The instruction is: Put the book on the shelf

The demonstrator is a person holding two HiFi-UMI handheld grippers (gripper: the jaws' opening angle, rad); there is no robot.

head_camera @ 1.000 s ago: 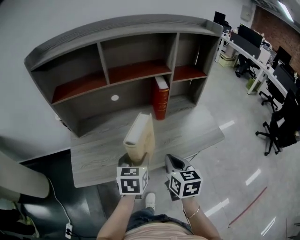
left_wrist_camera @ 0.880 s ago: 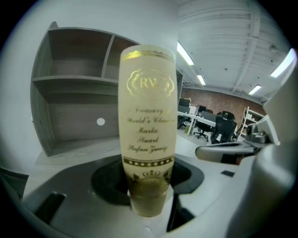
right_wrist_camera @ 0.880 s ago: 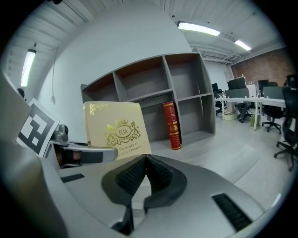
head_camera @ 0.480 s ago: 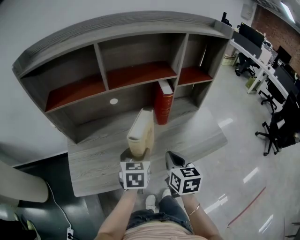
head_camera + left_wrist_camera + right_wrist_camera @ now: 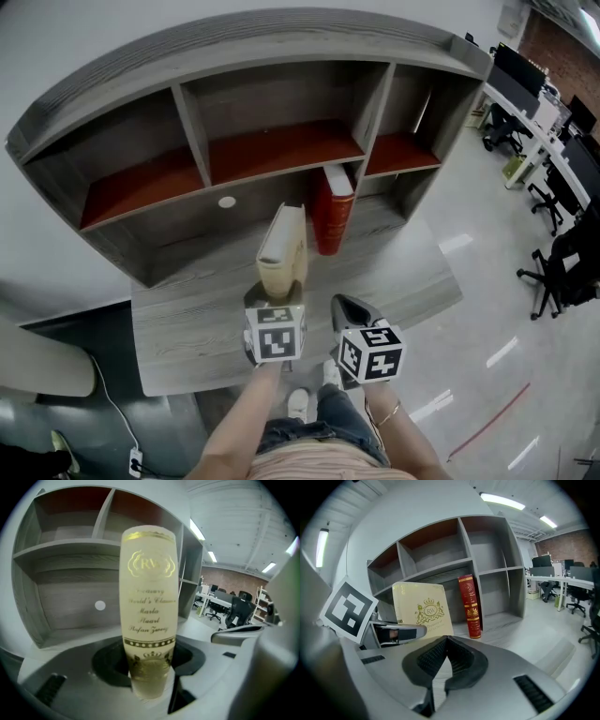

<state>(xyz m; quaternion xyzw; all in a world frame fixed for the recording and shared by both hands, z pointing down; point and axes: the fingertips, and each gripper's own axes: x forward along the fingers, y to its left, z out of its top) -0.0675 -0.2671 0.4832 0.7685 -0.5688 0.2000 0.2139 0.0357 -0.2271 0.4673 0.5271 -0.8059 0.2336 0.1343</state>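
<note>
My left gripper (image 5: 277, 298) is shut on a cream book (image 5: 282, 249) with gold print, held upright above the grey desk (image 5: 187, 319). In the left gripper view its spine (image 5: 149, 606) fills the middle, clamped low between the jaws (image 5: 150, 677). In the right gripper view the book's cover (image 5: 423, 611) shows at left. A red book (image 5: 332, 208) stands upright on the desk under the grey shelf unit (image 5: 244, 141); the same red book (image 5: 469, 605) appears in the right gripper view. My right gripper (image 5: 349, 314) is shut and holds nothing, just right of the left one.
The shelf unit has several open compartments with red-brown boards (image 5: 281, 150). A white round spot (image 5: 227, 202) marks its back panel. Office desks and chairs (image 5: 562, 178) stand at the far right on the shiny floor.
Both grippers and the cream book have moved forward, closer to the shelf unit and the red book. The shelf looms larger in view.
</note>
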